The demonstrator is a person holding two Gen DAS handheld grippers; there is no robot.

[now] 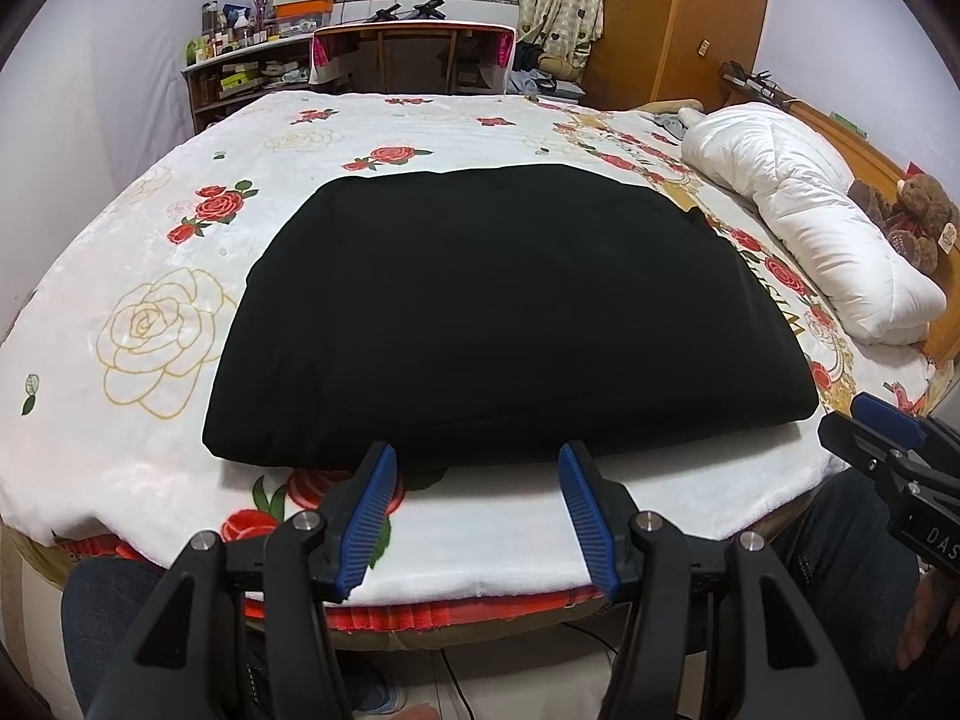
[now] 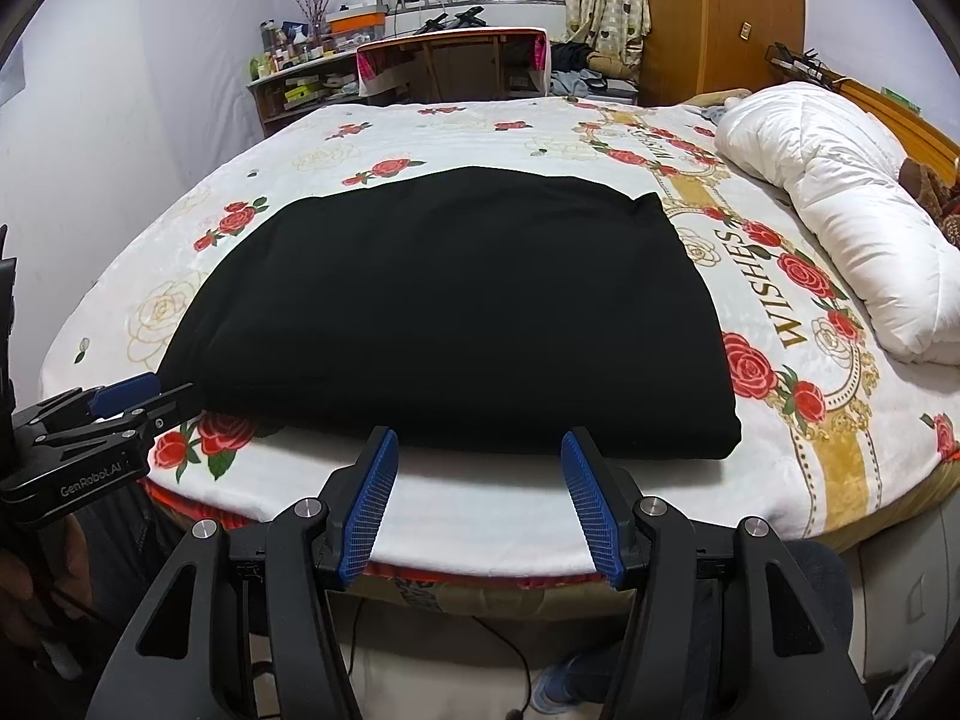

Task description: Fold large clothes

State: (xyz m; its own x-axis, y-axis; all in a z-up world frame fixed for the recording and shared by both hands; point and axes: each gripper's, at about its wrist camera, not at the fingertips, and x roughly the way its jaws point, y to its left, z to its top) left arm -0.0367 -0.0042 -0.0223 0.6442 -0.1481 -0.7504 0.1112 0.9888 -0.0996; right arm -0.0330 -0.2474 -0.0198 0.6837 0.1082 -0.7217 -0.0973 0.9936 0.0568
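A black garment [image 1: 498,312] lies folded into a flat rectangle on the floral bedspread [image 1: 156,324]; it also shows in the right wrist view [image 2: 456,312]. My left gripper [image 1: 477,462] is open and empty, held just short of the garment's near edge. My right gripper [image 2: 479,447] is open and empty too, just short of the same near edge. The right gripper shows at the right edge of the left wrist view [image 1: 870,426]. The left gripper shows at the left edge of the right wrist view [image 2: 138,396].
A white duvet [image 1: 798,222] and a brown teddy bear [image 1: 924,204] lie along the bed's right side by the wooden headboard. A desk [image 1: 414,54] and cluttered shelves [image 1: 240,72] stand beyond the far edge. My legs are at the bed's near edge.
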